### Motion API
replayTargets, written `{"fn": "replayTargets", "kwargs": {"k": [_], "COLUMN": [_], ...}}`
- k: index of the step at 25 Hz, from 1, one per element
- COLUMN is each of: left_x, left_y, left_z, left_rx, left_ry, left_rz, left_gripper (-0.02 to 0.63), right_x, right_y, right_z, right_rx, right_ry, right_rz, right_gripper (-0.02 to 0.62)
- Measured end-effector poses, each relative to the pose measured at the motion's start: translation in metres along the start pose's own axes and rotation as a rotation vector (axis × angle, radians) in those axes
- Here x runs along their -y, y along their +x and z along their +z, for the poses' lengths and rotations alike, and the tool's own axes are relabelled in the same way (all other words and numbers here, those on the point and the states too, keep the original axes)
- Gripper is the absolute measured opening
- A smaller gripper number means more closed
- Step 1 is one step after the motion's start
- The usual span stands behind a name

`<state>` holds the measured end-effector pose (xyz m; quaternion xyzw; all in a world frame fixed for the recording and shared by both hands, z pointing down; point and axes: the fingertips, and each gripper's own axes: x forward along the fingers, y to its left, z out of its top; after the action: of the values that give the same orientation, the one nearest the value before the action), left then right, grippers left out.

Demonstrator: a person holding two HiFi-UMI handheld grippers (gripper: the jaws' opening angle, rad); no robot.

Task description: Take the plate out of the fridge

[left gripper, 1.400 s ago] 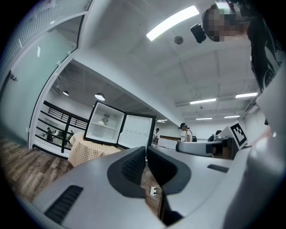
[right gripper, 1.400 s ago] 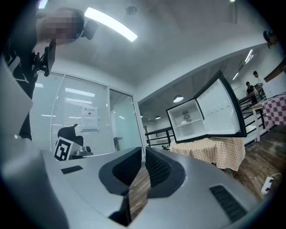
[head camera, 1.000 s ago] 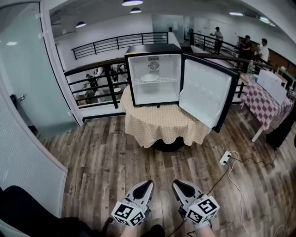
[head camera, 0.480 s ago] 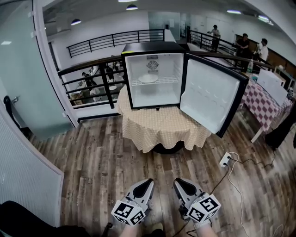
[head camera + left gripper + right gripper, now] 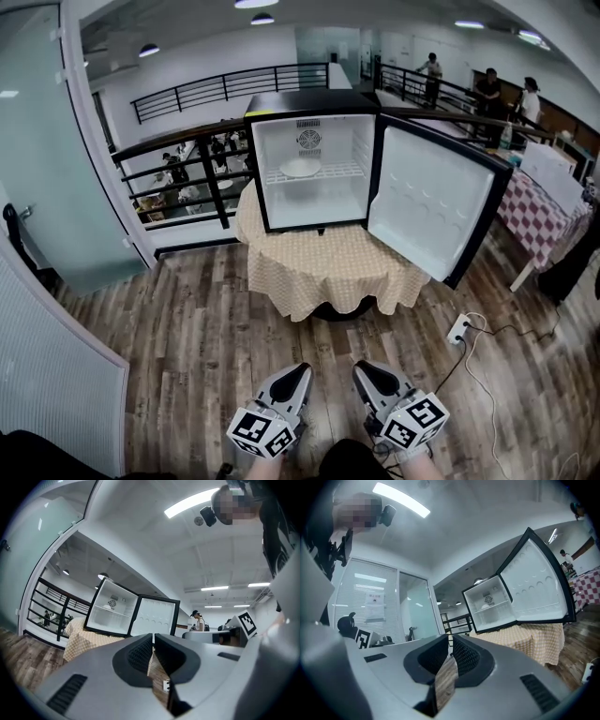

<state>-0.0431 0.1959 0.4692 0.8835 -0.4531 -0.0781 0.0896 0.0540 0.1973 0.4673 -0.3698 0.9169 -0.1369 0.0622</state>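
In the head view, the fridge (image 5: pixel 314 202) sits a little larger and nearer than it did a second ago, and less wooden floor (image 5: pixel 216 319) lies between us and the cloth-covered table (image 5: pixel 328 267) it stands on. We judge that we are walking up to it, not yet reaching. Its door (image 5: pixel 431 202) stands swung wide to the right, so nothing blocks the way in. The plate (image 5: pixel 300 168) lies flat on the wire shelf (image 5: pixel 337 172) in the upper part, untouched. The left gripper (image 5: pixel 296 375) and right gripper (image 5: pixel 367 375) hang low in front of us, side by side, well apart from the fridge.

In the left gripper view, the jaws are pressed together with nothing between them; the plate (image 5: pixel 107 607) shows small and far beyond the tips.

In the right gripper view, the jaws are likewise closed and empty, only floor showing through the slit behind them. The plate (image 5: pixel 485 605) is distant here too. We still have to close the gap and spread a pair of jaws before any grasp.
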Motion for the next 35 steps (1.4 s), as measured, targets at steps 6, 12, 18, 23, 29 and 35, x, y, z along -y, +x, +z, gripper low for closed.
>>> {"fn": "replayTargets", "kwargs": {"k": [6, 12, 18, 23, 29, 35], "left_x": [-0.014, -0.041, -0.073, -0.09, -0.113, -0.138], "left_y": [0.021, 0.049, 0.082, 0.115, 0.153, 0.192], "left_z": [0.002, 0.004, 0.012, 0.019, 0.032, 0.043], "left_rx": [-0.001, -0.011, -0.007, -0.011, -0.005, -0.001], "left_ry": [0.004, 0.004, -0.002, 0.004, 0.007, 0.01], "left_rz": [-0.012, 0.004, 0.043, 0.044, 0.059, 0.074], "left_gripper": [0.02, 0.02, 0.021, 0.02, 0.02, 0.02], "right_x": [0.015, 0.04, 0.065, 0.092, 0.12, 0.152], "right_y": [0.019, 0.053, 0.09, 0.117, 0.15, 0.188], "right_z": [0.008, 0.012, 0.023, 0.034, 0.048, 0.064], "right_rx": [0.01, 0.018, 0.007, 0.002, -0.009, -0.009], "right_ry": [-0.002, -0.012, -0.011, 0.009, 0.014, 0.031], "right_rz": [0.0, 0.009, 0.032, 0.041, 0.061, 0.082], "right_gripper": [0.051, 0.051, 0.051, 0.051, 0.051, 0.051]}}
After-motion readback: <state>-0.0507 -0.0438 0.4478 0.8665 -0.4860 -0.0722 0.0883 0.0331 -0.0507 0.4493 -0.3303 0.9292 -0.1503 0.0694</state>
